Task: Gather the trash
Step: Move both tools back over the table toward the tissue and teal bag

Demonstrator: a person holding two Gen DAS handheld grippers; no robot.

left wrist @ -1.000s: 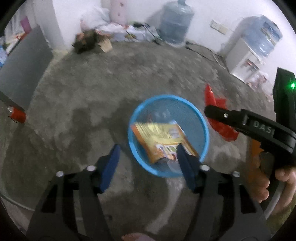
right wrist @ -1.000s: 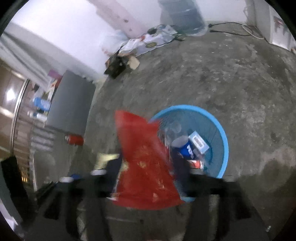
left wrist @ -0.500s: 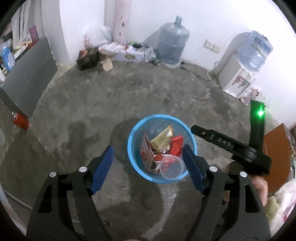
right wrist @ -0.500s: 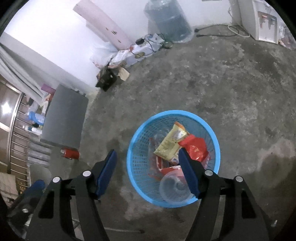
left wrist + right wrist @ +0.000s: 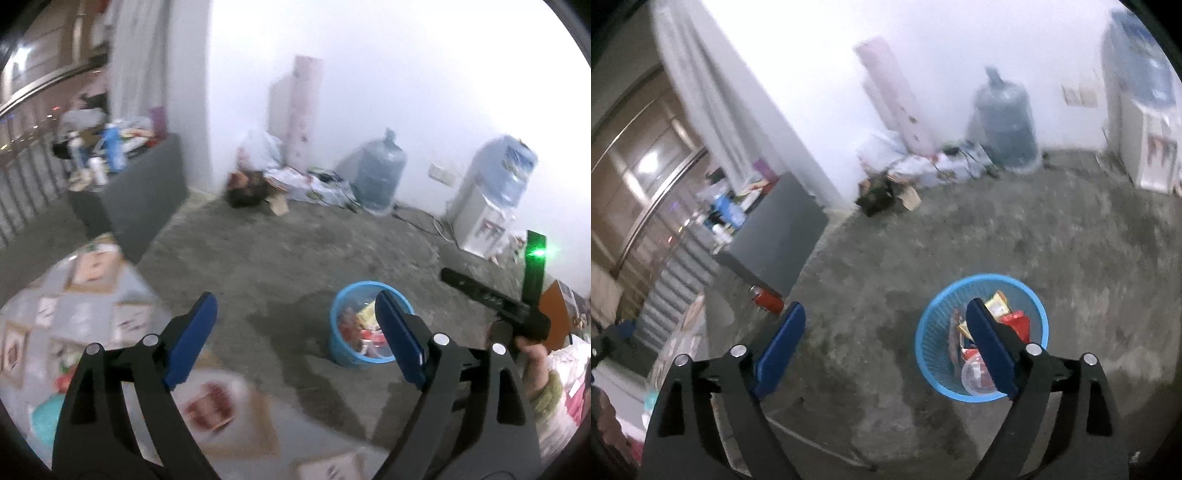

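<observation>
A blue mesh basket (image 5: 339, 343) (image 5: 932, 365) stands on the concrete floor. It holds a yellow wrapper (image 5: 997, 303), a red wrapper (image 5: 1016, 322) and a clear plastic cup (image 5: 975, 373). My left gripper (image 5: 295, 332) hangs high above and left of the basket, its jaws opening wide with nothing between them. My right gripper (image 5: 886, 339) is also raised, and its jaws are opening with nothing between the blue pads. In the left wrist view the right gripper (image 5: 454, 278) reaches in from the right, held by a hand (image 5: 532, 354).
A table with a patterned cloth (image 5: 92, 295) fills the lower left, blurred, with a few small items on it. A grey cabinet (image 5: 775, 240), a red can (image 5: 766, 299), a water bottle (image 5: 380, 173), a water dispenser (image 5: 487, 195) and a pile of bags (image 5: 258, 177) line the walls.
The left gripper dropped the yellow wrapper and the right gripper the red one into the basket. Both grippers then rose and pulled back, jaws widening, and the patterned table came into view.
</observation>
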